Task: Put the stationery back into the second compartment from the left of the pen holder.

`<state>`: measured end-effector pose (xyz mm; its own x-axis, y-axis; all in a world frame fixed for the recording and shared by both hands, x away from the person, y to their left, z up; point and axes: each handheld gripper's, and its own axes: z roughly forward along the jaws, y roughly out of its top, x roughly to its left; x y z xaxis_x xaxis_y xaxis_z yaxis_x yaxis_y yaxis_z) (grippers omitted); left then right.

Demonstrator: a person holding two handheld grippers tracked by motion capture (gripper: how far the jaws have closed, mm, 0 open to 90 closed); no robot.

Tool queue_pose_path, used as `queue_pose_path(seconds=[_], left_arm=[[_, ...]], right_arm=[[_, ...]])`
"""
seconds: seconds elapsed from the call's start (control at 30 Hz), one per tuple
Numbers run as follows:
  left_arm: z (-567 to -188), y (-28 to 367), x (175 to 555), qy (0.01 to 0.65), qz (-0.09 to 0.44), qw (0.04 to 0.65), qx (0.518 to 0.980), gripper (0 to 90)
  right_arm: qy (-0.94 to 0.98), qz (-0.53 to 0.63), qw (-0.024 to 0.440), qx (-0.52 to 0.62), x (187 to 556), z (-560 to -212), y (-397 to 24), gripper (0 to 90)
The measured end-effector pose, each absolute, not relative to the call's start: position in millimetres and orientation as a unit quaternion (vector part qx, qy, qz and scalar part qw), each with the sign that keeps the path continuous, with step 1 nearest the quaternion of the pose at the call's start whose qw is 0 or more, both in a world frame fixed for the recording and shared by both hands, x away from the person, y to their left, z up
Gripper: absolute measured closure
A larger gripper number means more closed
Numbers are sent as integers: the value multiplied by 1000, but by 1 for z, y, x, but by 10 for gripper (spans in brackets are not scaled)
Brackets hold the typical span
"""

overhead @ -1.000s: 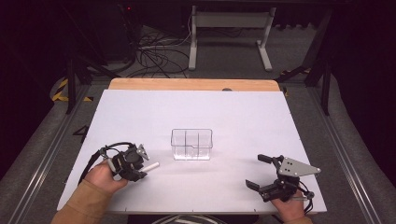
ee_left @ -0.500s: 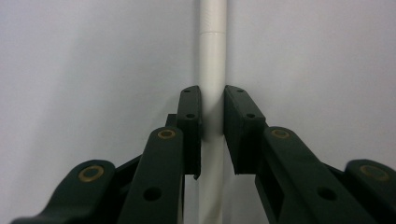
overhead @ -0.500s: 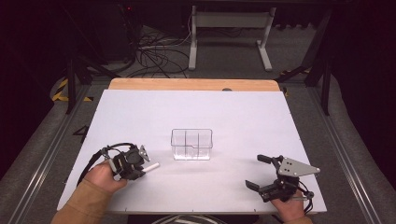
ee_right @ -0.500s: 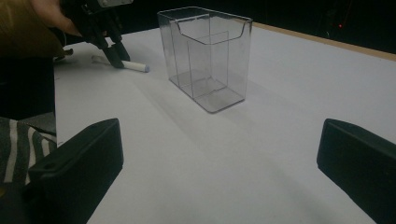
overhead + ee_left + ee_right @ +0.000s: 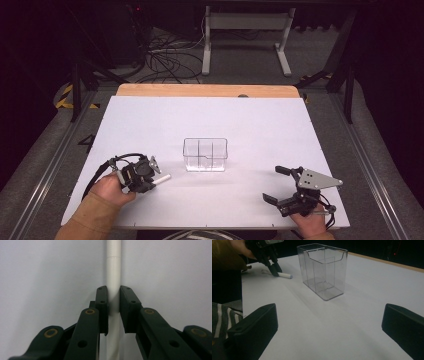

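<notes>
While the white marker (image 5: pixel 113 277) lies flat on the white table (image 5: pixel 250 125), it is clamped between the jaws of the left gripper (image 5: pixel 113 296), which have just been closing on it. The pick-up is thus judged begun, not finished. The clear compartment box (image 5: pixel 205 155) stands empty nearby, so lifting and placing are left. The right gripper (image 5: pixel 279 185) is held wide and empty.

place: lab room | signs: white work table (image 5: pixel 210 120), loose cables (image 5: pixel 165 60) on floor, metal stand (image 5: pixel 245 35), dark walls
</notes>
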<state>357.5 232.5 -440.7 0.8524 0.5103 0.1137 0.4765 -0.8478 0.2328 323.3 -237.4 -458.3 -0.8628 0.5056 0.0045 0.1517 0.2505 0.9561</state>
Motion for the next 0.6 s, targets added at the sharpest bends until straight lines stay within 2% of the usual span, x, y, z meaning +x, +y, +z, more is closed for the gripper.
queue_pose_path(seconds=[0.23, 0.6], left_arm=[[-434, 231, 354, 261, 98, 99, 955, 788], [-409, 239, 347, 267, 128, 185, 937, 787]], right_arm=[[776, 574, 153, 212, 323, -458, -237, 11], [776, 574, 154, 212, 324, -459, -237, 11]])
